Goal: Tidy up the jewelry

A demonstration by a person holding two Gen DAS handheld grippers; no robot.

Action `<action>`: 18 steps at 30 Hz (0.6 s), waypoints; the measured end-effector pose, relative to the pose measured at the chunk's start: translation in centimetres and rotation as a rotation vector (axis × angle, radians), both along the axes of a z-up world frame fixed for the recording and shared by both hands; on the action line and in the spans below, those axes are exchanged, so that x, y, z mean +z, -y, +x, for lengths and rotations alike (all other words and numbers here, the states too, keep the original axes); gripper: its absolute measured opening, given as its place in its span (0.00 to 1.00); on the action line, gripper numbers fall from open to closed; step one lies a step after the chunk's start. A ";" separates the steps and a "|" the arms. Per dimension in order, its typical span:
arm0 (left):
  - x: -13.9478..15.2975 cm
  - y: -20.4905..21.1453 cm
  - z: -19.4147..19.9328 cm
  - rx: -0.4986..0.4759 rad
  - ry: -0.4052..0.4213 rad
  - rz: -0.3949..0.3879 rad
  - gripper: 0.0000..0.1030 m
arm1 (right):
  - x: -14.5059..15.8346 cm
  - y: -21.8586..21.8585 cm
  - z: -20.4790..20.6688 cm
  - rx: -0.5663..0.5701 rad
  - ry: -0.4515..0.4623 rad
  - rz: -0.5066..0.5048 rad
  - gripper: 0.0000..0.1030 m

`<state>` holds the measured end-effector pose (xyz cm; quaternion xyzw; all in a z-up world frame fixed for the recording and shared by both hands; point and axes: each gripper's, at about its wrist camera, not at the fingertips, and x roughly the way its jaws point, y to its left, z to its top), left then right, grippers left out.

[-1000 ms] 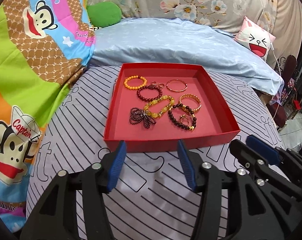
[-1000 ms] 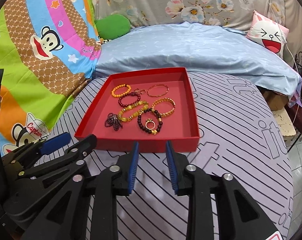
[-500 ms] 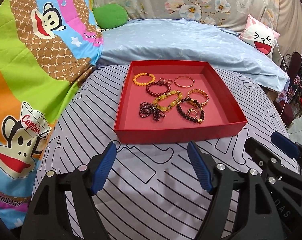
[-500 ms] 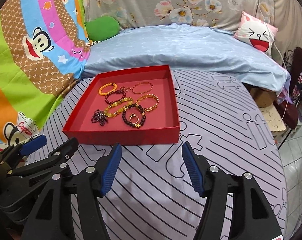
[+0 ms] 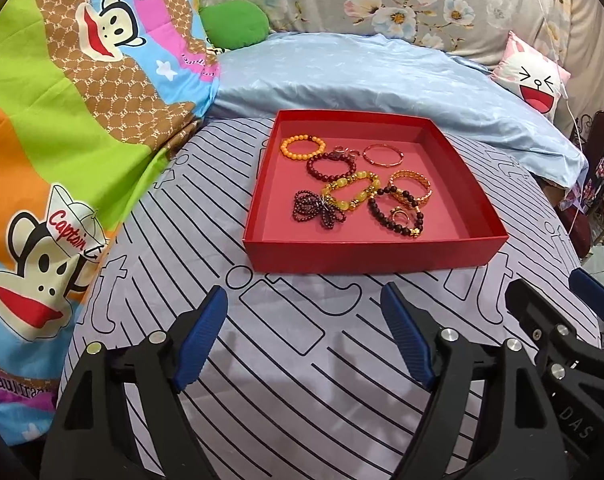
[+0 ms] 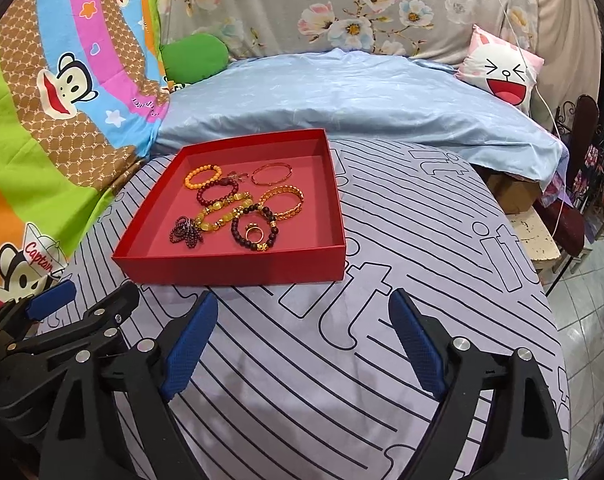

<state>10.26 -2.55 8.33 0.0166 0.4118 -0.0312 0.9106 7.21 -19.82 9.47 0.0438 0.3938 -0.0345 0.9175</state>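
Monkey-print blanket (image 5: 61,128): far left, draped beside the striped cover.
Green cushion (image 5: 233,24): behind, between blanket and blue quilt (image 5: 374,80).
Striped cover (image 5: 302,380): grey with black lines, carries the box and lies under both grippers.
Left gripper (image 5: 304,334): short of the box's near wall, over the cover; jaws apart, just been opening, nothing between them (bare cover only).
Red box (image 5: 374,254): shallow, open-topped, flat on the cover, just ahead of both grippers.
Orange bead bracelet (image 5: 303,146): back-left of box floor.
Dark red bead bracelet (image 5: 330,167): just right of the orange one, small clasp rings at its far edge.
Dark bead bow-shaped piece (image 5: 320,210): front-left of the cluster.
Yellow bead bracelet (image 5: 352,193): centre, touching the bow piece and the black one.
Thin bangle (image 5: 383,155): back, right of centre, lying apart.
Black bead bracelet (image 5: 396,214): front-right, a gold ring (image 5: 398,215) inside its loop.
Gold chain bracelet (image 5: 410,188): rightmost, overlapping the black one.
Right gripper (image 6: 302,338): right of the left gripper, also short of the box; jaws wide apart, just been opening, nothing between them.
Cat-face pillow (image 6: 502,68): far right, on the quilt.
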 end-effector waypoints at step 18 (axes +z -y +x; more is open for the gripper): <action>-0.9 -0.4 0.3 0.048 -0.014 0.033 0.90 | -1.1 1.0 0.0 -0.021 -0.027 0.045 0.94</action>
